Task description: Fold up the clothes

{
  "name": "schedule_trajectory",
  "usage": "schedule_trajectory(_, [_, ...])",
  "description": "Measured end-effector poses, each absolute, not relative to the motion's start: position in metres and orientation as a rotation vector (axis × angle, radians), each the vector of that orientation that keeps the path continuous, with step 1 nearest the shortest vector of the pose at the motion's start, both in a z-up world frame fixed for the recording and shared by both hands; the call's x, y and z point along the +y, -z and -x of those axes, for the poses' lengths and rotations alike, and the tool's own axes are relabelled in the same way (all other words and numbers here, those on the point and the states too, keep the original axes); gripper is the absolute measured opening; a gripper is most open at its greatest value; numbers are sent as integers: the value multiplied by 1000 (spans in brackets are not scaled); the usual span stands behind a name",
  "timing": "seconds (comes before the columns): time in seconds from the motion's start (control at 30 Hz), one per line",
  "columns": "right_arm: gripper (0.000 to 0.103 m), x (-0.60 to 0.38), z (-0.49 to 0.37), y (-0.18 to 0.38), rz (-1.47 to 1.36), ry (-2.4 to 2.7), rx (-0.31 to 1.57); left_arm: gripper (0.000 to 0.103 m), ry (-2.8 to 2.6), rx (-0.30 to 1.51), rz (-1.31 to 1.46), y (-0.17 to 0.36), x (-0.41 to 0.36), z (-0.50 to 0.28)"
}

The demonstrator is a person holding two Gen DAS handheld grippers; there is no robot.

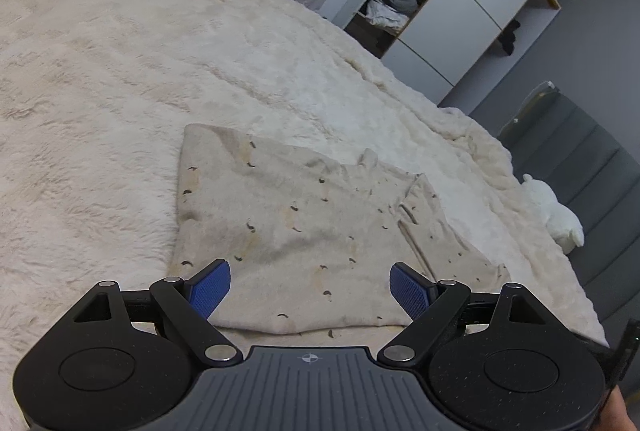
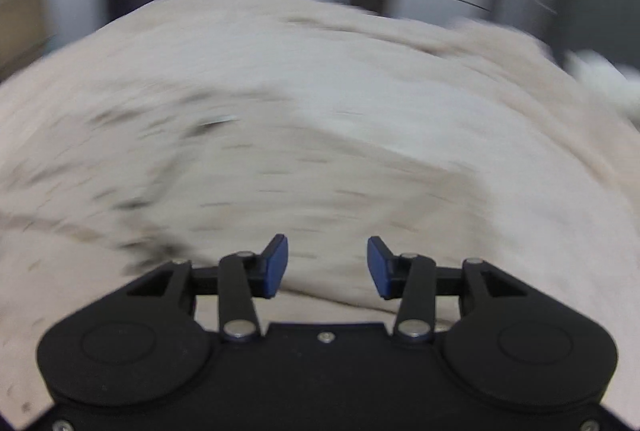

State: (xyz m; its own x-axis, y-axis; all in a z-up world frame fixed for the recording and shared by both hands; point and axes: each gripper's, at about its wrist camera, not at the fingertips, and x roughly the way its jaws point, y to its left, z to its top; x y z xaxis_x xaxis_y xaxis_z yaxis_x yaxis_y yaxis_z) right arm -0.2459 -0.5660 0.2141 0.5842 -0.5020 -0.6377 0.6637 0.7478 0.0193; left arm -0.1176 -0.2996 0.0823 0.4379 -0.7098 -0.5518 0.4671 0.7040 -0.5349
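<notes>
A beige garment [image 1: 296,227] with small dark crescent marks lies partly folded on a cream fluffy blanket [image 1: 120,79] covering the bed. One sleeve or flap [image 1: 436,227] lies folded along its right side. My left gripper [image 1: 310,281] is open and empty, just above the garment's near edge. The right wrist view is heavily motion-blurred. My right gripper [image 2: 327,263] is open and empty, low over beige fabric [image 2: 320,171] that fills the view.
An open wardrobe with shelves of clothes [image 1: 396,3] stands beyond the bed's far right corner. A white plush toy [image 1: 556,215] lies at the bed's right edge by the grey padded headboard [image 1: 600,183].
</notes>
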Motion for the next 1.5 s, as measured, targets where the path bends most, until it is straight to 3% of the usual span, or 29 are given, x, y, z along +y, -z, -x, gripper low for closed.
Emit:
schedule_trajectory(0.13, [41, -625, 293, -201, -453, 739, 526, 84, 750, 837, 308, -82, -305, 120])
schedule_trajectory(0.27, [41, -659, 297, -167, -617, 653, 558, 84, 752, 842, 277, -80, -317, 120])
schedule_trajectory(0.33, [30, -672, 298, -148, -714, 580, 551, 84, 751, 844, 273, -78, -320, 120])
schedule_trajectory(0.37, [1, -677, 301, -140, -768, 539, 536, 84, 749, 846, 272, -77, -321, 119])
schedule_trajectory(0.5, [1, -693, 328, -118, -919, 619, 458, 84, 746, 852, 239, -72, -326, 116])
schedule_trajectory(0.57, [1, -691, 335, -113, -904, 669, 461, 84, 738, 853, 225, -71, -325, 114])
schedule_trajectory(0.7, [16, -686, 334, -132, -863, 679, 456, 84, 722, 849, 245, -70, -318, 109])
schedule_trajectory(0.73, [21, -683, 331, -143, -800, 692, 468, 84, 718, 851, 258, -70, -317, 109])
schedule_trajectory(0.77, [35, -681, 331, -149, -760, 698, 474, 84, 716, 856, 268, -70, -316, 108])
schedule_trajectory(0.8, [40, -678, 329, -156, -721, 698, 476, 84, 719, 856, 271, -70, -316, 109])
schedule_trajectory(0.9, [42, -665, 319, -177, -617, 669, 481, 84, 737, 851, 238, -72, -322, 115])
schedule_trajectory(1.03, [50, -595, 276, -196, -208, 540, 618, 84, 778, 851, 214, -73, -332, 122])
schedule_trajectory(1.17, [51, -550, 238, -201, -67, 452, 708, 84, 875, 861, 215, -74, -358, 134])
schedule_trajectory(1.33, [52, -563, 240, -201, -202, 550, 695, 78, 1052, 879, 226, -74, -415, 156])
schedule_trajectory(1.47, [52, -614, 298, -187, -544, 645, 521, 68, 1081, 897, 106, -67, -489, 171])
schedule_trajectory(1.5, [48, -627, 316, -183, -633, 665, 468, 62, 1064, 912, 85, -62, -507, 171])
